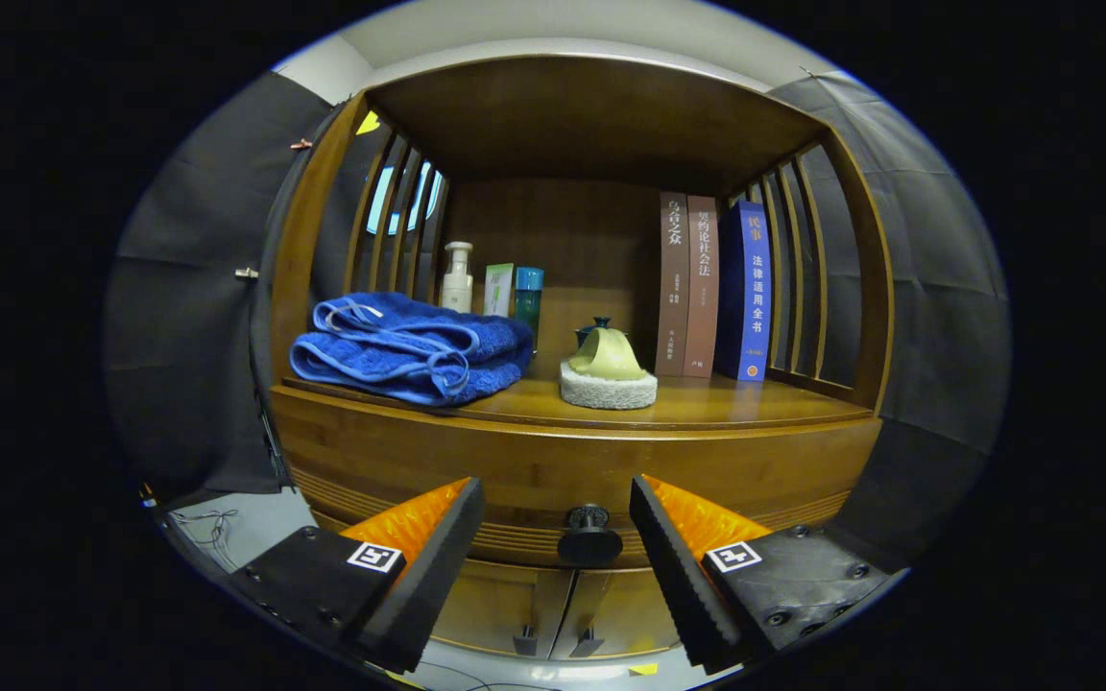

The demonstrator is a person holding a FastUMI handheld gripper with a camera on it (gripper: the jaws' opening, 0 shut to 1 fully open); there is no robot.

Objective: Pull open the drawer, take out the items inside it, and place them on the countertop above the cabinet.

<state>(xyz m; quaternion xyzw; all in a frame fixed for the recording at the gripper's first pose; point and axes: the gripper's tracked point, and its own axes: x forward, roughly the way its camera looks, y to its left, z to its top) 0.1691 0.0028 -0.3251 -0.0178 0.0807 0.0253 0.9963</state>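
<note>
The gripper [558,537] is hovering with its two fingers spread wide, gripping nothing. The round dark drawer knob [589,537] is sitting in the gap between the fingertips, slightly beyond them and touching neither. The drawer [534,480] carrying the knob is lying flush with the cabinet front, fully closed. Its contents are hidden, so the items cannot be located from this view. A closed drawer fits either a stage in which items are waiting inside or a stage in which emptying is complete and the drawer is shut again; the frame is not settling which.

If the knob is the target, the judgement is this: the fingers should be staying level with the knob's neck, closing squarely on both sides, and pulling straight out along the drawer's travel, since a skewed pull is likely to bind the drawer.

Below the drawer, two cabinet doors [553,605] with small pulls are standing closed. Above it, the wooden countertop [755,408] is carrying a folded blue towel [409,347] at the left, a green and white scrubbing pad [608,374] near the middle with a dark lidded pot [594,330] behind it, a pump bottle [457,278] and other toiletries at the far back, and upright books [714,288] at the right. Bare countertop is remaining at the near right. Slatted wooden sides are enclosing the niche.
</note>
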